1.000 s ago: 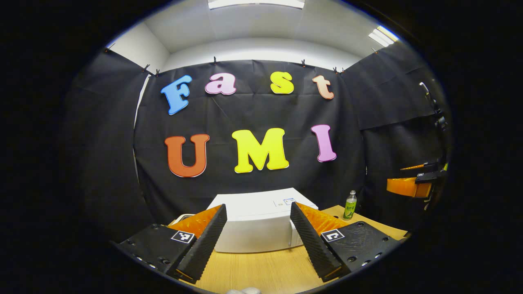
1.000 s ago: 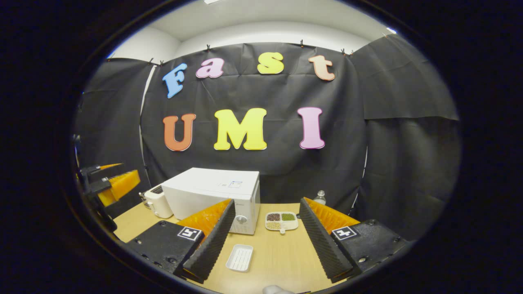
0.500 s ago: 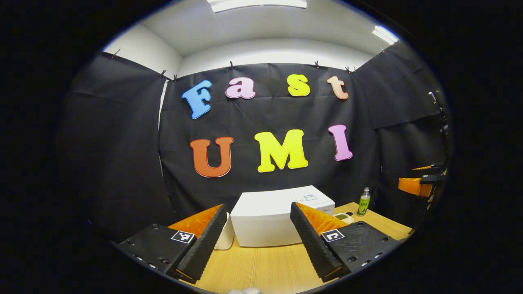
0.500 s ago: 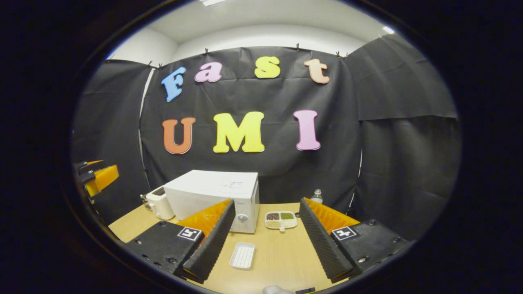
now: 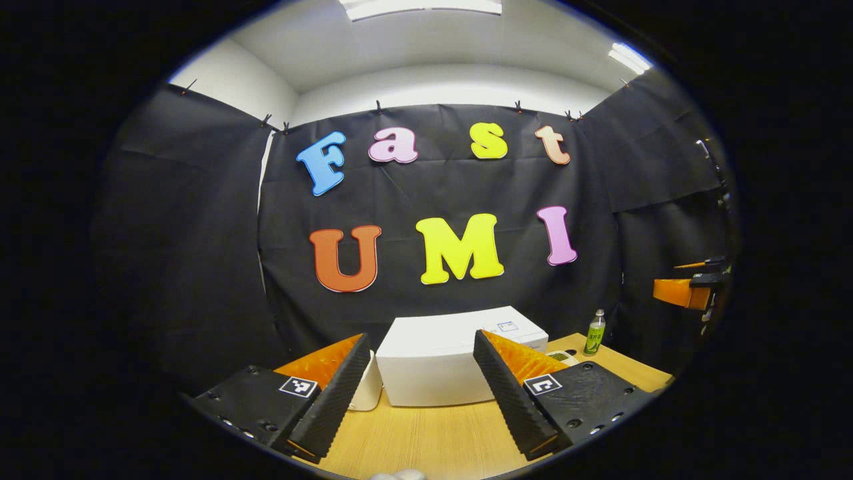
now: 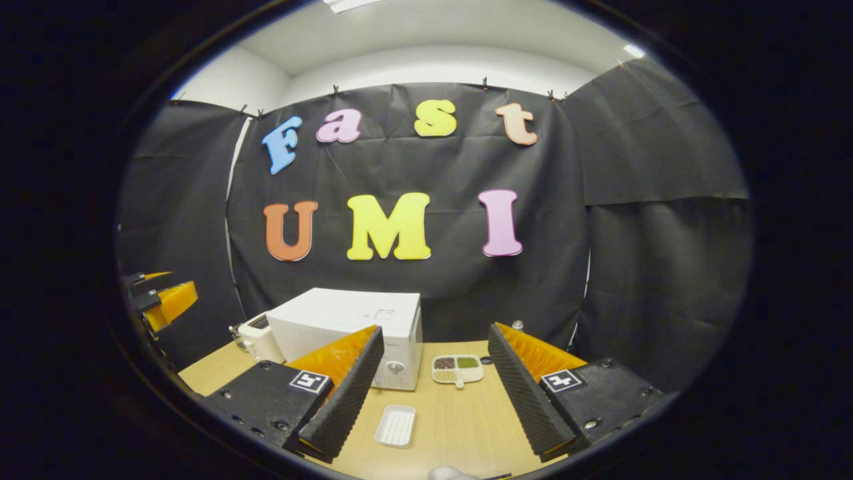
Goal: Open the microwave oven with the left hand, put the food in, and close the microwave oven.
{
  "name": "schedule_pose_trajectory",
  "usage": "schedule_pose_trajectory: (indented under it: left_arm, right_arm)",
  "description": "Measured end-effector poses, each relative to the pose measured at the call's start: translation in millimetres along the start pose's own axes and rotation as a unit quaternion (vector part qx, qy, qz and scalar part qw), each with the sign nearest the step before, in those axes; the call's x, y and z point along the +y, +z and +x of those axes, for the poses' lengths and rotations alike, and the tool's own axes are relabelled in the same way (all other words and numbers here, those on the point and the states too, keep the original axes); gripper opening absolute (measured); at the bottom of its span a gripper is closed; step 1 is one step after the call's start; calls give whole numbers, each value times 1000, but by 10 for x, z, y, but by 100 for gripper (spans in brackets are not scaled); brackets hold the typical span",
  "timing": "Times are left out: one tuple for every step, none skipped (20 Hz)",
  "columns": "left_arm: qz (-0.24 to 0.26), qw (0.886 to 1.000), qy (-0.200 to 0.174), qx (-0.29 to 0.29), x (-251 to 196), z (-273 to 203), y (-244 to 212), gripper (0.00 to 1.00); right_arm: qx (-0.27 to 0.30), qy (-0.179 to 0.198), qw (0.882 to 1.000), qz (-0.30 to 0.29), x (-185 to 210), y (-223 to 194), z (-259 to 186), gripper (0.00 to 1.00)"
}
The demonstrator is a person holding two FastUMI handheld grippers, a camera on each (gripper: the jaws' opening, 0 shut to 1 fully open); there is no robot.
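A white microwave (image 6: 346, 327) stands at the back of the wooden table (image 6: 460, 427), its door shut and a round knob on its front. To its right lies a white divided dish (image 6: 457, 369) holding dark, green and tan food. My right gripper (image 6: 433, 393) hovers open above the table, short of both, with nothing between its fingers. The microwave (image 5: 440, 360) sits straight ahead in the left gripper view, beyond my left gripper (image 5: 420, 397), which is open and holds nothing. The left gripper (image 6: 163, 303) also hangs in the air at the far left of the right gripper view.
A white toaster (image 6: 256, 337) stands left of the microwave. A small white ridged tray (image 6: 396, 425) lies on the table near my right gripper. A green bottle (image 5: 595, 332) stands at the back right corner. The right gripper (image 5: 683, 292) floats at the far right.
The left gripper's view swung left, shifting the microwave rightward in it, then held. In the right gripper view the table's things slid a little lower. Both grippers stayed open.
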State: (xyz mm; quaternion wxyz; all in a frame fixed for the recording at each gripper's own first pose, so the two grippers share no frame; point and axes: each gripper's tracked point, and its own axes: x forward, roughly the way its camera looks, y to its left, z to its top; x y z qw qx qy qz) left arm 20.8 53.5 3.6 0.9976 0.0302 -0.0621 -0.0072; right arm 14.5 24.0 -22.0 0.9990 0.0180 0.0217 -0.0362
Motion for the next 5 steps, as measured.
schedule_pose_trajectory:
  left_arm:
    - [-1, 1000, 1, -2, 14, 4, 11, 96]
    - [-2, 1000, 1, -3, 28, 12, 19, 100]
    - [-2, 1000, 1, -3, 37, 19, 20, 100]
    - [-1, 1000, 2, -5, 54, 24, 23, 100]
    - [-2, 1000, 2, -5, 72, 27, 28, 100]
  right_arm:
    - [0, 1, 1000, 2, 18, 18, 0, 92]
    - [-2, 2, 1000, 2, 33, 32, -5, 92]
    - [-2, 2, 1000, 2, 37, 37, 8, 92]
    - [-2, 5, 1000, 0, 58, 43, 13, 92]
    - [-1, 5, 1000, -1, 79, 35, 15, 92]
